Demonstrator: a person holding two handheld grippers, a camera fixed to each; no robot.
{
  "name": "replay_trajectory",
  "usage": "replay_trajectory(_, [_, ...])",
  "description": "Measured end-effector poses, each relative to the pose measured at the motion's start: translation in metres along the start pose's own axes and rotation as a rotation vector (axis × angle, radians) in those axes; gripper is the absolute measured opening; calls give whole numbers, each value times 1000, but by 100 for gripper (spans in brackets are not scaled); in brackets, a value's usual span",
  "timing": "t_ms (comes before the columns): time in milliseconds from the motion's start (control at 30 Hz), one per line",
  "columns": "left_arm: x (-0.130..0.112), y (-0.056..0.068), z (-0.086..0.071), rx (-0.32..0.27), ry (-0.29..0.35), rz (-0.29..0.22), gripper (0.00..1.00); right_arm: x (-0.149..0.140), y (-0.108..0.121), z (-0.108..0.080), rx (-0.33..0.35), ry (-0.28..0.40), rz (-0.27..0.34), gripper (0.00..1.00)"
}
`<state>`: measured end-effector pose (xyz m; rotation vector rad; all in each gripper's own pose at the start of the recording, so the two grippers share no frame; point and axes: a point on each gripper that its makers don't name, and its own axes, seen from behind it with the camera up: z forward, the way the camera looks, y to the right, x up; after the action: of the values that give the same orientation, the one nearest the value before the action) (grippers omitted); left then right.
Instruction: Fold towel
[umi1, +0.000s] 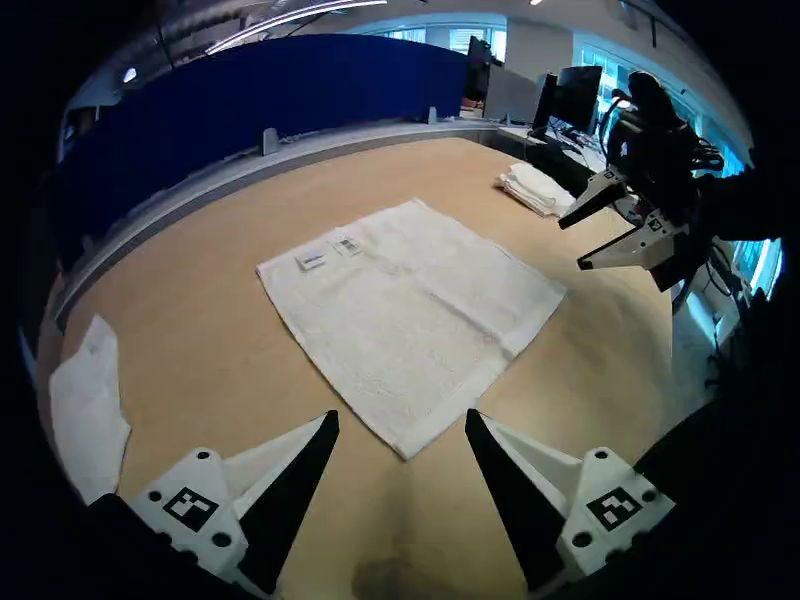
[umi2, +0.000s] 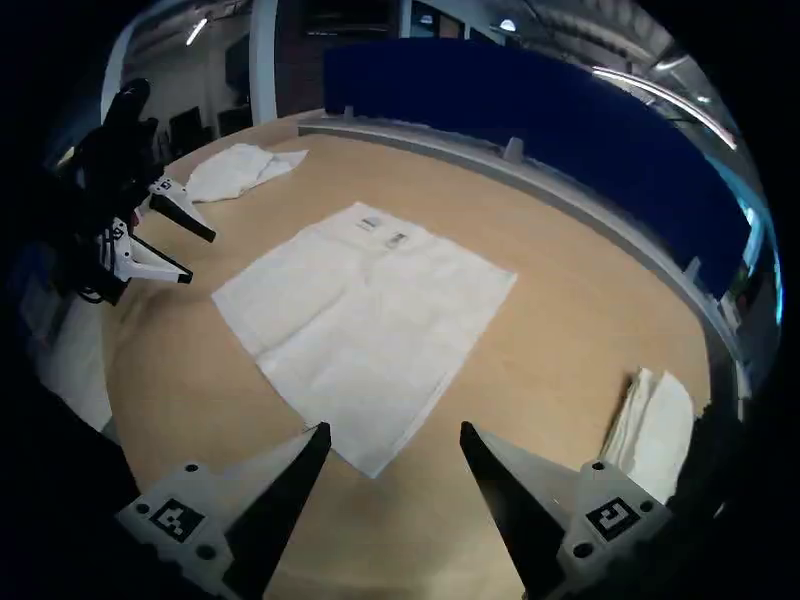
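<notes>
White-and-black left hand-held gripper (umi1: 400, 414) nearest in the left gripper view: spread wide open, gripping nothing. Black inner faces on both fingers, square marker tags on the white outer shells. Near corner of the towel (umi1: 410, 310) framed between the two fingers, untouched by either.

Same condition for the right hand-held gripper (umi2: 392, 426) in the right gripper view: opened wide, empty, with a towel corner framed between its fingers and no contact.

Next outward, the towel itself: white, spread flat and unfolded near the middle of the tan wooden tabletop (umi1: 180, 300), turned corner-on to both cameras. Faint crease lines across the cloth in the right gripper view. Two small labels (umi1: 330, 252) close to the far left edge.

Further out in the left gripper view:
- to the left, near the tabletop edge, a loose white cloth (umi1: 88, 410), well apart from the towel
- to the right, past the towel's right corner, the right hand-held gripper again, raised above the tabletop, fingers apart, nothing between them
- behind that, a stack of folded white towels (umi1: 535, 188), clear of the spread towel

Farthest back, a blue partition (umi1: 270, 95) along the rear edge of the tabletop, and dark monitors (umi1: 575, 95) at the far right
</notes>
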<state>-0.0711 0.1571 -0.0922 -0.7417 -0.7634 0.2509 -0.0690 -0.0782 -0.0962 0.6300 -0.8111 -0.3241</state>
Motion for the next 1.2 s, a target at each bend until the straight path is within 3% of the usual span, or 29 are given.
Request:
replay_trajectory(267, [-21, 0, 25, -1, -36, 0, 93, -28, -13, 21, 20, -25, 16, 97])
replay_trajectory(400, [-27, 2, 29, -4, -45, 2, 90, -35, -15, 27, 20, -27, 41, 86])
replay_trajectory(733, [-40, 5, 32, 8, -86, 11, 54, -47, -22, 36, 42, -55, 37, 57])
replay_trajectory(1000, [-43, 5, 31, 18, -97, 1, 51, -51, -21, 38, 35, -50, 53, 41])
replay_trajectory(1067, [-43, 4, 32, 27, -99, 3, 48, -51, -21, 38, 35, -50, 56, 38])
replay_trajectory(1200, [-43, -5, 33, 67, -102, -2, 32, -51, -20, 36, 35, -53, 49, 34])
